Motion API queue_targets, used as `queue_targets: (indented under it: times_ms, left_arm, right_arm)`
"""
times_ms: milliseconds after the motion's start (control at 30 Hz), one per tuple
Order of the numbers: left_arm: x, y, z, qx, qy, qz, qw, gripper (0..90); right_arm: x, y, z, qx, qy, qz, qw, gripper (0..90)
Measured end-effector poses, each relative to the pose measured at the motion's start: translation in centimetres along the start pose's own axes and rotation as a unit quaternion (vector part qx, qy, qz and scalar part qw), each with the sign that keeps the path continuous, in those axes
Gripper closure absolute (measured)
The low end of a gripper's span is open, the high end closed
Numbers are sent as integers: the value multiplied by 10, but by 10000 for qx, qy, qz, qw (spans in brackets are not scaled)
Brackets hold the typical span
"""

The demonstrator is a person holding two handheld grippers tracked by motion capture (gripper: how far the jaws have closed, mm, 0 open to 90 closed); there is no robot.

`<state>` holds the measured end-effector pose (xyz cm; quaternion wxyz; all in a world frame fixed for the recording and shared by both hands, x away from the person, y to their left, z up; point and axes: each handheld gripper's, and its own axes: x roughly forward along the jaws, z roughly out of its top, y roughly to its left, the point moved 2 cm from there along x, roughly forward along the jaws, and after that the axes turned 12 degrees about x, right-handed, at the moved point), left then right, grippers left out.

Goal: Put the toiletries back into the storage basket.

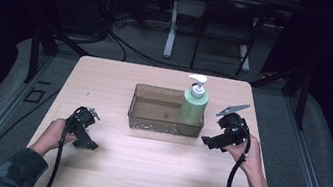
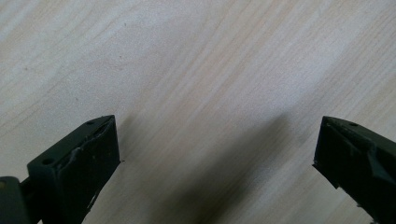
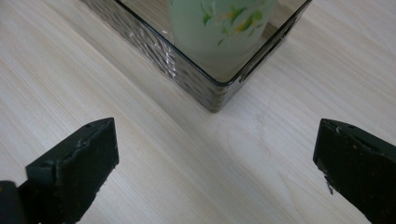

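— 2 grippers on the table [image 1: 117, 70], then? Left gripper [image 1: 87, 144] first?
— Low over bare wood at the near left, jaws wide apart, nothing between.
— And in the middle?
— Clear tray [image 1: 142, 115], with a green pump bottle [image 1: 194, 105] upright in its right end.
— Right gripper [image 1: 206, 142]?
— Just beside the tray's near right corner, jaws wide apart, empty, aimed at that corner [image 3: 212, 95].

Right tool [image 3: 217, 154] jaws wide apart; green bottle [image 3: 219, 28] inside tray [image 3: 187, 77].

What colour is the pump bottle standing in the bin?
Pale green pump bottle with a white pump, clearest in the high view; a floral print shows in the right gripper view.
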<state>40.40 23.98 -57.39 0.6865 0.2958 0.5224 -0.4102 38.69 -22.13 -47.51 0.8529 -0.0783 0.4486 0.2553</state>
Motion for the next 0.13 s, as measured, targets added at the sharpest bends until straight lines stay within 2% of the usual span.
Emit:
queue_targets:
  times_ms: [133]
  left_arm:
    - [0, 1, -1, 2, -14, -22, 10000, 1]
  right_arm:
    - [9, -2, -11, -9, 215, -112, 9997, 0]
